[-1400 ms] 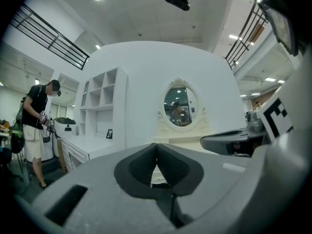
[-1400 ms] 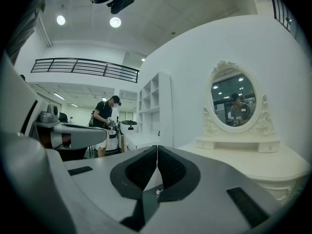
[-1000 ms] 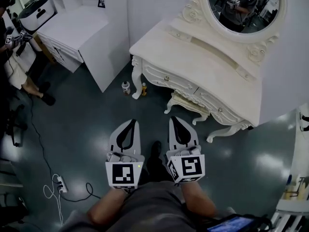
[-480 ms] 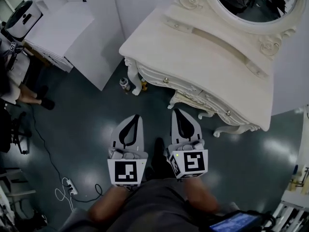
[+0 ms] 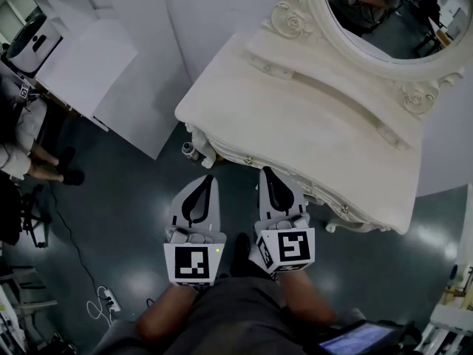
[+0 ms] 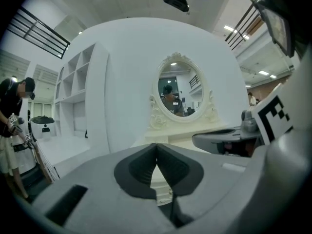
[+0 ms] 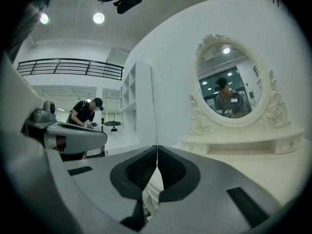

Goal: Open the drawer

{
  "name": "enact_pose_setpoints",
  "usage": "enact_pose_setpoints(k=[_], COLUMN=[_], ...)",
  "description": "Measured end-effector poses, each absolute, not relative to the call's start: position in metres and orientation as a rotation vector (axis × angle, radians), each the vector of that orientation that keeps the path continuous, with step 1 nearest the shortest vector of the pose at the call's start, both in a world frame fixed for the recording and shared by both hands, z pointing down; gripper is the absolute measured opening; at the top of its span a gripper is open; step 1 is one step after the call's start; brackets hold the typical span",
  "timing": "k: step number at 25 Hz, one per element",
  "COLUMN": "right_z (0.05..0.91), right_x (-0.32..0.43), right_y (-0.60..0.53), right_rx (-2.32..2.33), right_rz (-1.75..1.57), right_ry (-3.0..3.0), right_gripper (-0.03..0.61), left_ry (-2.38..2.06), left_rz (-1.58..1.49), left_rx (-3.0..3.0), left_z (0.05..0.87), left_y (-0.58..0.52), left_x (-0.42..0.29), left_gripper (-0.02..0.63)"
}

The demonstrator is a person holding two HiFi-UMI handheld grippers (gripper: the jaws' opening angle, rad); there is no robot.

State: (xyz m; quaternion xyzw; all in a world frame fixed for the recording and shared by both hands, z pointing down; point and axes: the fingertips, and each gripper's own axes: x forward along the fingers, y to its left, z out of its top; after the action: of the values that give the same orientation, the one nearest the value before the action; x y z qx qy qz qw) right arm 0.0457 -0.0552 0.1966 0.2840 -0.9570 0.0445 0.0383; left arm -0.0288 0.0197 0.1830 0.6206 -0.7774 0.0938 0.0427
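A cream carved dressing table [image 5: 310, 124] with an oval mirror [image 5: 384, 13] stands ahead of me. Its drawer fronts sit under the front edge, with small knobs [image 5: 249, 160] showing. My left gripper [image 5: 208, 177] is shut and empty, held just short of the table's left front corner. My right gripper [image 5: 262, 171] is shut and empty too, its tips right at the table's front edge. In the left gripper view the jaws [image 6: 157, 145] meet in front of the mirror [image 6: 177, 94]. The right gripper view has its closed tips [image 7: 157, 147] before the table top [image 7: 263, 160].
White shelving and a cabinet [image 5: 96, 58] stand left of the table. A person [image 5: 18, 135] stands at the far left. A small bottle [image 5: 189, 149] sits on the floor by the table leg, and a power strip with cable [image 5: 109, 299] lies at lower left.
Both grippers have come forward together to the dressing table, which now sits much closer and lower in the head view. Their jaws stayed shut throughout.
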Motion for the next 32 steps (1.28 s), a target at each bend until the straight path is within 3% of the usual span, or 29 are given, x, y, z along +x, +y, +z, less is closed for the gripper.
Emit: enact_pose_setpoints(k=[15,32], right_z=[0.155,0.252], right_x=[0.007,-0.022], right_y=[-0.11,-0.127], right_rx=[0.958,1.256], right_rz=[0.033,0.194], right_ry=[-2.99,-2.686], right_gripper=[0.014,0.014], left_ry=[-2.433,-2.019], left_rz=[0.242,0.297], left_rx=[1.972,2.167], left_z=[0.145,0.238], left_y=[-0.031,-0.08], left_x=[-0.074,-0.111], left_gripper=[0.015,0.015])
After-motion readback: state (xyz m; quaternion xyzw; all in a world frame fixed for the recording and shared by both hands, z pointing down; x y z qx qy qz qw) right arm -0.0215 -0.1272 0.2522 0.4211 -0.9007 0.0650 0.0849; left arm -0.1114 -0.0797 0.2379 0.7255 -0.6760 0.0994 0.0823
